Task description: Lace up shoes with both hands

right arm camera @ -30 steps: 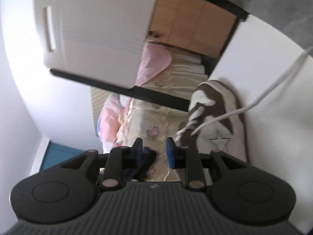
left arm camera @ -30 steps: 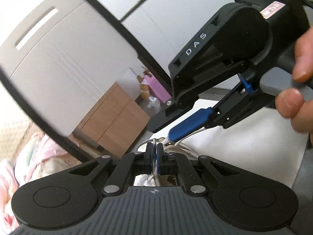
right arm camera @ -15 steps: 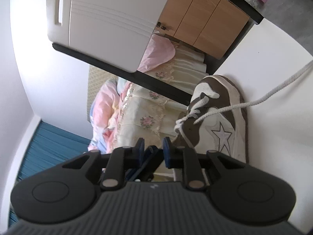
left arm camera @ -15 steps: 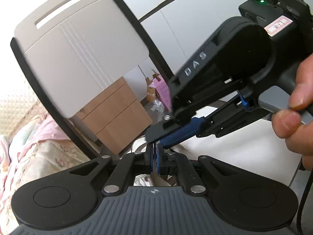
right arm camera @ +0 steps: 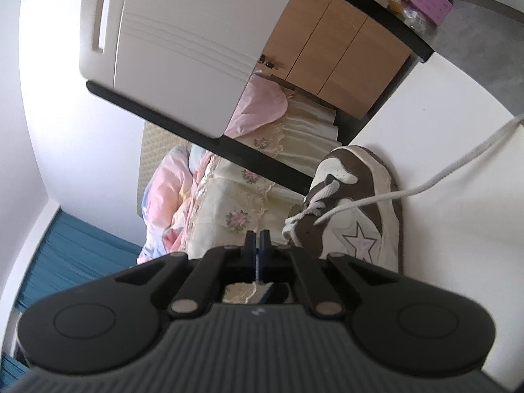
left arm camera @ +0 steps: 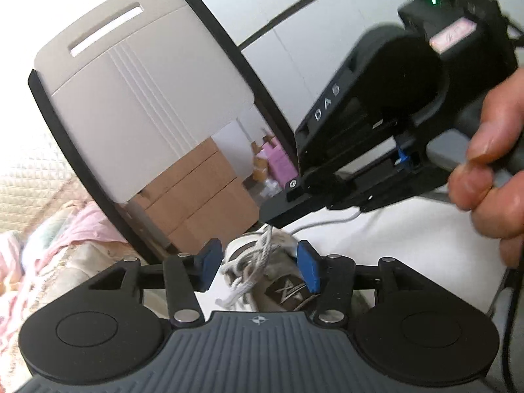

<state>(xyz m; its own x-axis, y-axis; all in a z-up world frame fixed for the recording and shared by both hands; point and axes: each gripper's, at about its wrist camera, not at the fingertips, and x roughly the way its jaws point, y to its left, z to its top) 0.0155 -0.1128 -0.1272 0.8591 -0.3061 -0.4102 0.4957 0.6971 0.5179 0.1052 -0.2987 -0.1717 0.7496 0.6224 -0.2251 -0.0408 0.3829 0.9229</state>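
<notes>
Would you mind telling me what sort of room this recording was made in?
Probably a bedroom: floral bedding with a pink pillow, a wooden cabinet, and a white table bearing the shoe.

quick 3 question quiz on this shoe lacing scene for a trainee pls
1. True or false: the right tongs stand wide open.
2. Which mark is on the side of the shoe? A star, B circle, C arrow.
3. Fill in: the lace is ____ in colour.
Key: 1 false, 2 A, 3 white.
</notes>
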